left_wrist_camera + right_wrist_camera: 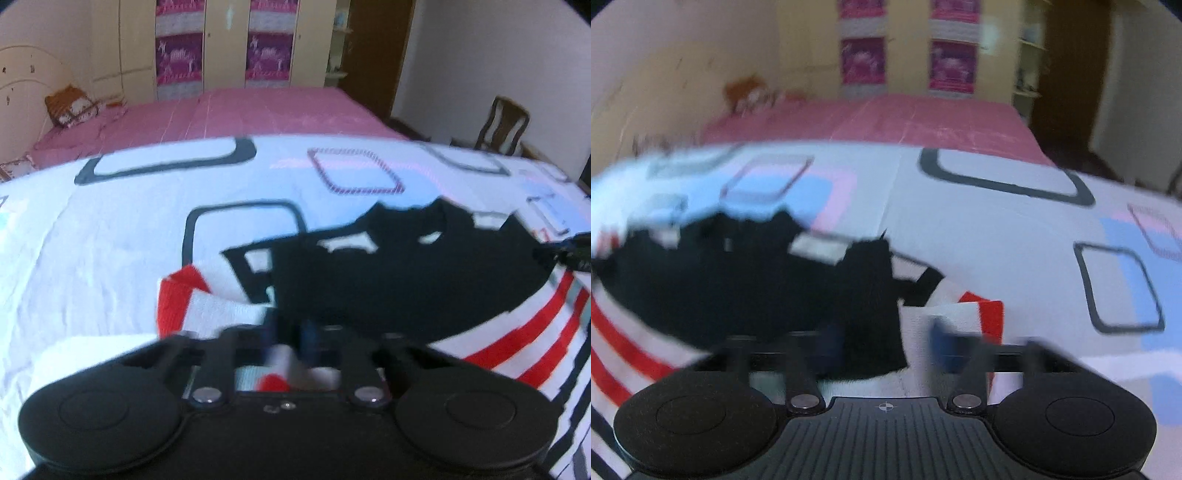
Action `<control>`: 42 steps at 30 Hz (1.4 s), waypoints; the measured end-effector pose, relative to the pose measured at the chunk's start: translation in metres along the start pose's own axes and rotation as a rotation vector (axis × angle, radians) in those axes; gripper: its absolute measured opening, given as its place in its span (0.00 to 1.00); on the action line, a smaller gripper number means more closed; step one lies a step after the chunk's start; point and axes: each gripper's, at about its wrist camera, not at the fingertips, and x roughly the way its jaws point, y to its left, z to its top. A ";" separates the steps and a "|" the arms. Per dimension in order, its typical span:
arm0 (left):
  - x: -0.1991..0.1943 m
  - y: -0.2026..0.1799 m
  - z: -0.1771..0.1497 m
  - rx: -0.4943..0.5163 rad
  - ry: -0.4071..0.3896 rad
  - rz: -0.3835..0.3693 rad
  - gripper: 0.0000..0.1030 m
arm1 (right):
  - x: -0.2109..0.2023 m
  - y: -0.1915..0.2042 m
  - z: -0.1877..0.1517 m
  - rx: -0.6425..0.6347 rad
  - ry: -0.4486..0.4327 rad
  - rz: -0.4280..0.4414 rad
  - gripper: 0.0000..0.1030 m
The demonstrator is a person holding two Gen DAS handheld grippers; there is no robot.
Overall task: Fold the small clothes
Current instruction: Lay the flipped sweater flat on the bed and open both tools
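A small knitted sweater, black on top with white and red stripes, lies spread on the patterned sheet. My left gripper is at the sweater's near left edge, shut on a bunch of its white and red fabric beside the red-cuffed sleeve. In the right wrist view the sweater fills the left half. My right gripper stands over its right edge with the jaws apart. Black cloth and the white sleeve fold lie between the blurred blue pads.
The white sheet with square outlines covers the near surface; its far edge meets a pink bed with a pillow. A wardrobe stands behind it, and a wooden chair at the far right.
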 end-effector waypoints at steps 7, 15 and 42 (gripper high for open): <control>-0.002 0.005 0.007 -0.038 -0.080 0.041 0.05 | -0.016 -0.006 0.002 0.062 -0.129 -0.072 0.03; 0.002 0.012 0.004 -0.068 -0.049 0.062 0.46 | 0.003 -0.012 -0.009 0.122 -0.044 -0.094 0.11; -0.008 -0.050 -0.013 0.053 -0.148 0.105 0.70 | -0.025 0.003 0.008 0.120 -0.120 -0.080 0.56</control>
